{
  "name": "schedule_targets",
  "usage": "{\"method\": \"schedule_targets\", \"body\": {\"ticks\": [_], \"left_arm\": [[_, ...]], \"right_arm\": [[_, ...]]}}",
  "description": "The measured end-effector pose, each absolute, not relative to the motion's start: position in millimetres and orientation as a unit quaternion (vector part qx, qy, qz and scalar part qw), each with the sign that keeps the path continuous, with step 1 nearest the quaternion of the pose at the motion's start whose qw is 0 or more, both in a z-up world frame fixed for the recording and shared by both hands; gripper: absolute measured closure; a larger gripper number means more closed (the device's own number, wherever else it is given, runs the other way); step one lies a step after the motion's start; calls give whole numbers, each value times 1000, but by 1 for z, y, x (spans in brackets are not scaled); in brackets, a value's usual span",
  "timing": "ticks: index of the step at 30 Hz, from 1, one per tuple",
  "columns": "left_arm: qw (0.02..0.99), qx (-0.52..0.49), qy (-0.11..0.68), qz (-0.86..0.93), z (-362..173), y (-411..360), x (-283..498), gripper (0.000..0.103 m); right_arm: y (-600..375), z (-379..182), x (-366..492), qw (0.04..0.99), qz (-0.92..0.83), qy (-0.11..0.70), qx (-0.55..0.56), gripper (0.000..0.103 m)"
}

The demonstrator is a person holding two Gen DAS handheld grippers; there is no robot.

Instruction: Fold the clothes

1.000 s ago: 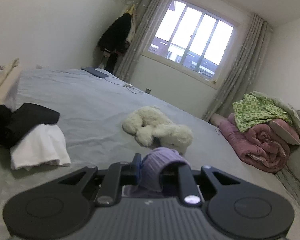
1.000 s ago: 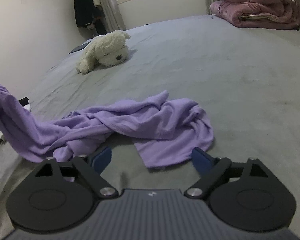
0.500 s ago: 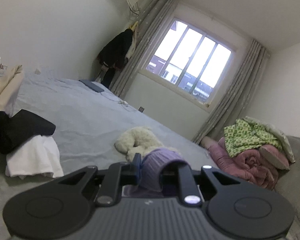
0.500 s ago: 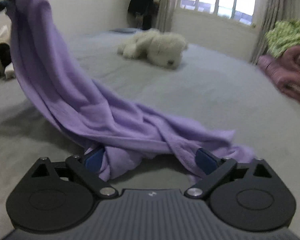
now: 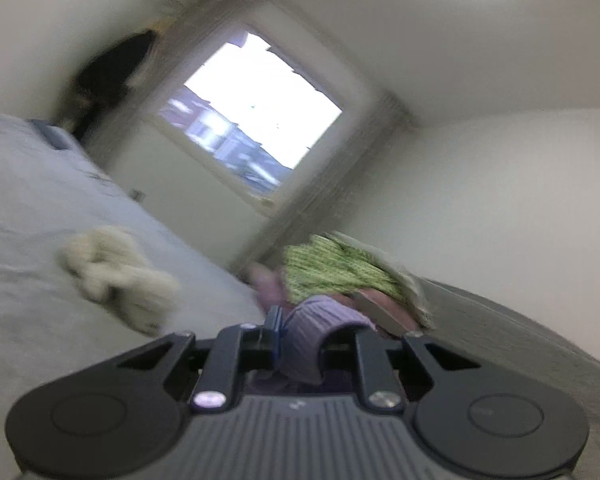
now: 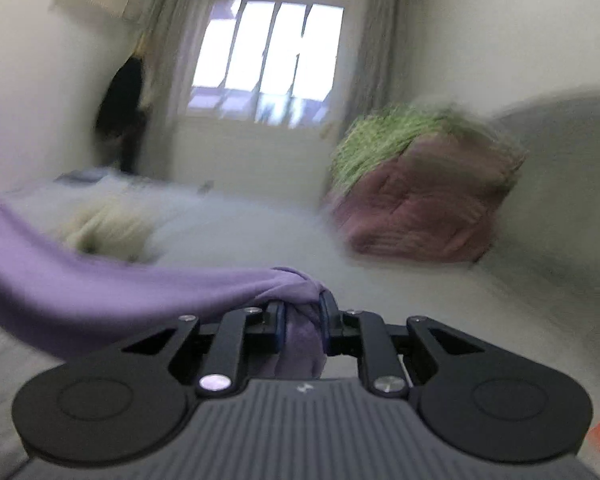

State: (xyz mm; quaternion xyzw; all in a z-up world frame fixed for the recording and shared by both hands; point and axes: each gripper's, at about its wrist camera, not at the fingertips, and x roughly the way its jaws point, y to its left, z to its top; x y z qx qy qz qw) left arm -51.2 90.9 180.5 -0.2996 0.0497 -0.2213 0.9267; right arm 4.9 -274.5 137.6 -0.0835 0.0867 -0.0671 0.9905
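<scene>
Closing now, the right gripper (image 6: pixel 302 322) has its jaws pinching in on a bunch of the purple cloth (image 6: pixel 112 292), and the fabric is squeezed between the blue pads (image 6: pixel 277 326). A second ago those jaws stood wide over the cloth as it lay crumpled on the bed (image 6: pixel 236 236); half a second ago the fabric was draped between them. Now the cloth runs off the bed, from the grip out to 9 o'clock and off the frame's left edge, with a short tail hanging toward 6 o'clock behind the pads.

The right view has swung up too: the window (image 6: pixel 268 60) sits at 12 o'clock, the pink quilt (image 6: pixel 420 212) with the green blanket (image 6: pixel 384 140) on top at 2 o'clock, the plush toy (image 6: pixel 108 228) a pale smear at 9 o'clock. Everything is motion-blurred.

The left gripper (image 5: pixel 316 336) stays clamped on a fold of the same purple cloth (image 5: pixel 316 332), as it was a second ago, the wad bulging up between its jaws. Its view has tilted hard: the bed (image 5: pixel 32 208) slopes away at 9 o'clock, the toy (image 5: pixel 120 276) lies at 9 o'clock, the window (image 5: pixel 252 112) at 11 o'clock, and the green blanket (image 5: pixel 332 268) just beyond the cloth at 12 o'clock.
</scene>
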Motion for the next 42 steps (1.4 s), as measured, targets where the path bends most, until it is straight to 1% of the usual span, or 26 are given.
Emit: {"method": "schedule_targets", "body": {"ticks": [3, 4, 6, 7, 8, 9, 10, 12, 14, 15, 17, 18, 19, 21, 27, 29, 30, 31, 33, 34, 35, 37, 38, 39, 40, 42], "left_arm": [[933, -287, 63, -209, 178, 82, -47, 86], [934, -289, 69, -199, 175, 83, -43, 86], [936, -292, 82, -178, 163, 89, -35, 86], [943, -280, 83, -159, 157, 91, -31, 86], [951, -262, 92, -134, 152, 91, -26, 86], [959, -242, 102, -108, 147, 91, -21, 85], [960, -231, 135, -80, 139, 91, -13, 85], [936, -259, 238, -33, 114, 106, 8, 85], [899, -306, 314, -6, 87, 124, 21, 85], [887, -320, 334, 9, 78, 132, 24, 85], [885, -322, 336, 27, 73, 143, 25, 85], [889, -317, 330, 32, 74, 146, 25, 85], [893, -310, 324, 33, 77, 147, 25, 84], [901, -296, 315, 32, 82, 147, 24, 83], [901, -294, 317, 32, 78, 144, 27, 83], [900, -294, 320, 28, 78, 144, 28, 83], [900, -291, 325, 20, 76, 142, 29, 78], [900, -282, 332, 10, 75, 138, 30, 70], [902, -259, 345, -10, 73, 128, 33, 64], [904, -243, 350, -21, 72, 121, 35, 63], [906, -228, 355, -32, 71, 114, 36, 63], [908, -198, 366, -55, 68, 99, 40, 62], [908, -184, 371, -65, 66, 91, 42, 62], [907, -175, 375, -74, 64, 86, 44, 62], [905, -170, 382, -82, 61, 81, 47, 62], [897, -170, 395, -98, 55, 73, 56, 62]], "right_arm": [[-302, 174, -28, 989, -124, 24, -80, 85], [-312, 179, -35, 989, -138, 8, -53, 84], [-322, 171, -33, 990, -139, 0, -5, 81], [-324, 163, -29, 991, -131, 4, 14, 76], [-318, 148, -16, 993, -106, 46, 7, 75], [-312, 130, 3, 990, -63, 121, -27, 61], [-302, 104, 26, 974, -13, 213, -69, 55], [-293, 53, 52, 942, -12, 320, -106, 55], [-297, 39, 58, 928, -42, 352, -114, 55], [-300, 46, 55, 935, -35, 336, -104, 50], [-314, 63, 42, 948, -28, 309, -75, 44], [-317, 65, 37, 951, -30, 302, -58, 37], [-327, 68, 33, 953, -36, 299, -42, 34], [-341, 65, 32, 949, -43, 310, -24, 34], [-363, 38, 45, 915, -36, 402, -17, 33], [-357, 38, 41, 917, -22, 397, -24, 27], [-351, 39, 39, 920, -11, 391, -33, 19], [-345, 40, 36, 922, 0, 385, -41, 12], [-332, 36, 34, 921, 12, 380, -83, 11], [-326, 32, 32, 919, 14, 380, -105, 13], [-326, 28, 37, 915, 4, 387, -116, 17], [-327, 17, 44, 903, -39, 409, -128, 66], [-330, 19, 46, 904, -54, 407, -120, 80], [-334, 21, 47, 905, -69, 405, -112, 103], [-338, 28, 46, 911, -83, 391, -102, 101], [-342, 38, 43, 922, -101, 364, -90, 102]]}}
